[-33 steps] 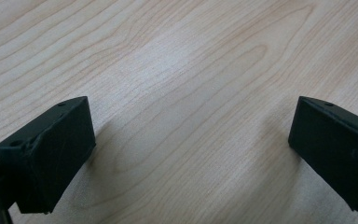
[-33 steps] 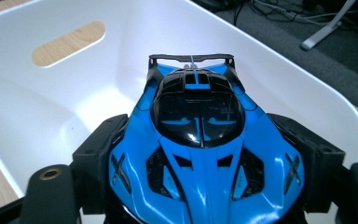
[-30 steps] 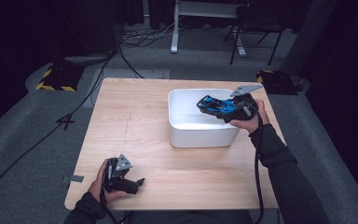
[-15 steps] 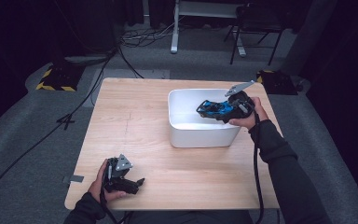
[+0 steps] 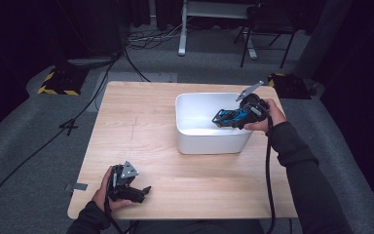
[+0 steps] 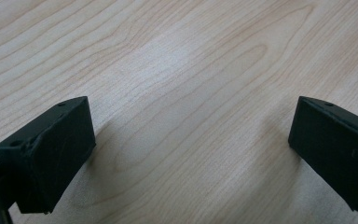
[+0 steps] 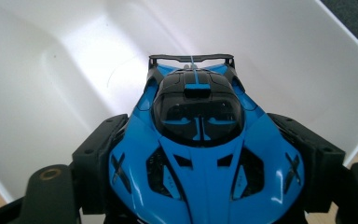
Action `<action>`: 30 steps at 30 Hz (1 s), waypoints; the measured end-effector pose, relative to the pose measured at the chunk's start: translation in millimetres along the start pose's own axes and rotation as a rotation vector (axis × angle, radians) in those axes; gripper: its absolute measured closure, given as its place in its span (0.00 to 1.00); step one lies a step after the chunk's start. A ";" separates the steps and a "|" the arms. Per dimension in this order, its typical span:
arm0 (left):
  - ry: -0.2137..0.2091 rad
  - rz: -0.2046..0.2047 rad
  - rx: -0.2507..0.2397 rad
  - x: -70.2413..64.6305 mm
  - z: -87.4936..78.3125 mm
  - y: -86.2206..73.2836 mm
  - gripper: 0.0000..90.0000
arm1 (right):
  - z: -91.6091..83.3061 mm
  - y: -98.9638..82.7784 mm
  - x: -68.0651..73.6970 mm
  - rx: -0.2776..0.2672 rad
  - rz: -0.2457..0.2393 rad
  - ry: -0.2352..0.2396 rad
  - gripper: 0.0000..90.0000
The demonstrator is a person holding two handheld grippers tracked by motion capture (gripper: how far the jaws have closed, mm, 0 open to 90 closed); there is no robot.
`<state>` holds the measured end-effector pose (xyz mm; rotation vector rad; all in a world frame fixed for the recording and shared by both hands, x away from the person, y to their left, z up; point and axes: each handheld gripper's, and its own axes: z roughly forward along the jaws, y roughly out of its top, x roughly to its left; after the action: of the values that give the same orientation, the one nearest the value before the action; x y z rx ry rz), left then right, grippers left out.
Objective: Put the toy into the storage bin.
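the right hand-held gripper (image 5: 224,119) was clamped across the flanks of the blue toy car (image 7: 199,154), holding it over the right half of the white tub (image 5: 195,136) by the worktop's (image 5: 141,126) far right corner. the car's long axis ran along the jaws, tail wing pointing into the basin. the left hand-held gripper (image 5: 141,192), jaws apart and empty, rested well apart at the near left edge.

A light wooden table (image 5: 151,126) carries a white tub (image 5: 209,141), set toward its right side.

Toy car (image 5: 231,117) over tub (image 5: 195,139), table's (image 5: 141,122) right half.
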<state>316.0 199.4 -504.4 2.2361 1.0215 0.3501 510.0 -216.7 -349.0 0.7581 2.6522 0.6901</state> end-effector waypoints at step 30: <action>0.002 -0.005 -0.001 -0.5 -0.1 -0.3 0.01 | 3.6 8.7 9.4 0.205 -0.112 0.027 0.27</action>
<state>315.4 199.1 -504.5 2.2323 1.0269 0.3508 507.4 -203.6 -348.9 0.6489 2.7952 0.4074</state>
